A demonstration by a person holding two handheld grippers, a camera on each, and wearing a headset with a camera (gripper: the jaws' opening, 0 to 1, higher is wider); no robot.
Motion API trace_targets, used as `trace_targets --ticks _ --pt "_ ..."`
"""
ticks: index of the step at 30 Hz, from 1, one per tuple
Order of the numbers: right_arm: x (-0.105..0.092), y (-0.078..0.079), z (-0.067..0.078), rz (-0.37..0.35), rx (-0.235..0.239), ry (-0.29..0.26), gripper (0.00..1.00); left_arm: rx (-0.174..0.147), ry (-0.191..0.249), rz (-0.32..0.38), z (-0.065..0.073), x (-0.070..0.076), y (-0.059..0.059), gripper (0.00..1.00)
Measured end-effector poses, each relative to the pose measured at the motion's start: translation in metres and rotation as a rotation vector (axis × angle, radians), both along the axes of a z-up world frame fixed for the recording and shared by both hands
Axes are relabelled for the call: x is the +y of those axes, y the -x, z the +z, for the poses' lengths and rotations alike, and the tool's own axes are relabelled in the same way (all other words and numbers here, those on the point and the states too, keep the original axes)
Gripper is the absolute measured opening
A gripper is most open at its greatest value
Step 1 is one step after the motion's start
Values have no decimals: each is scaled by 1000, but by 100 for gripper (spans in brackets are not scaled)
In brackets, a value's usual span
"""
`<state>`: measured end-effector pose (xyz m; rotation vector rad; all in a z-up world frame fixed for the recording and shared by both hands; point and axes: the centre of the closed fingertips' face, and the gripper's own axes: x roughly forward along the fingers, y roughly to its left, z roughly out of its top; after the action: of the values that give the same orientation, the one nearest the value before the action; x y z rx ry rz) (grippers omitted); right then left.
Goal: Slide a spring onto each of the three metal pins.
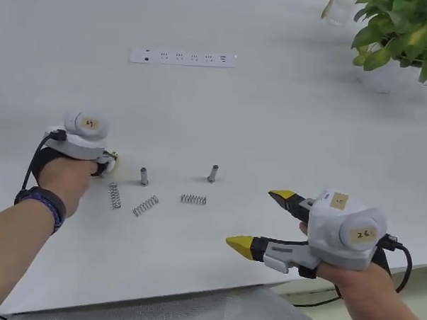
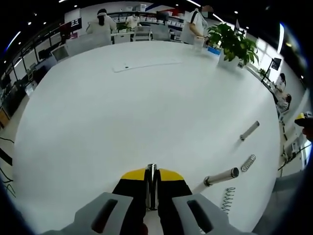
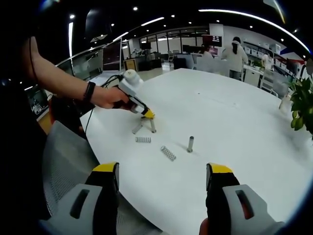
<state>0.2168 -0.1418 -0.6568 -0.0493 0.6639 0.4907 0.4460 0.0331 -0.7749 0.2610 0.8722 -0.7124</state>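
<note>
At the bench's left side: the left gripper (image 1: 111,160) is pinching one metal pin (image 2: 152,187) between its yellow-tipped jaws; whether the pin's foot is touching the table (image 1: 286,121) cannot be told.
Other pins: the second pin (image 1: 144,176) and the third pin (image 1: 213,173) are standing upright and apart, both bare.
Springs: the left spring (image 1: 115,195), middle spring (image 1: 145,205) and right spring (image 1: 193,199) are lying loose just in front of the pins.
Right gripper (image 1: 261,219): its jaws are gaping wide, carrying nothing and pointing toward the springs from well apart.
Step in hand: probably fetching a spring while the left side is steadying its pin.
Doing it well: pinching the spring lightly near one end, leaving the open end free, and lining its axis up with the pin before sliding.
Left hand: reaching in low from the left, a dark wristband (image 1: 43,198) showing.
Right hand: gripping from behind, hanging low by the near edge.
</note>
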Motion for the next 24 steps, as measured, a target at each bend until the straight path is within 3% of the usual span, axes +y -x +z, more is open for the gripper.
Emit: trace_targets --ticks 24 --pt "3 1 1 7 -6 0 72 -45 38 77 21 29 1 0"
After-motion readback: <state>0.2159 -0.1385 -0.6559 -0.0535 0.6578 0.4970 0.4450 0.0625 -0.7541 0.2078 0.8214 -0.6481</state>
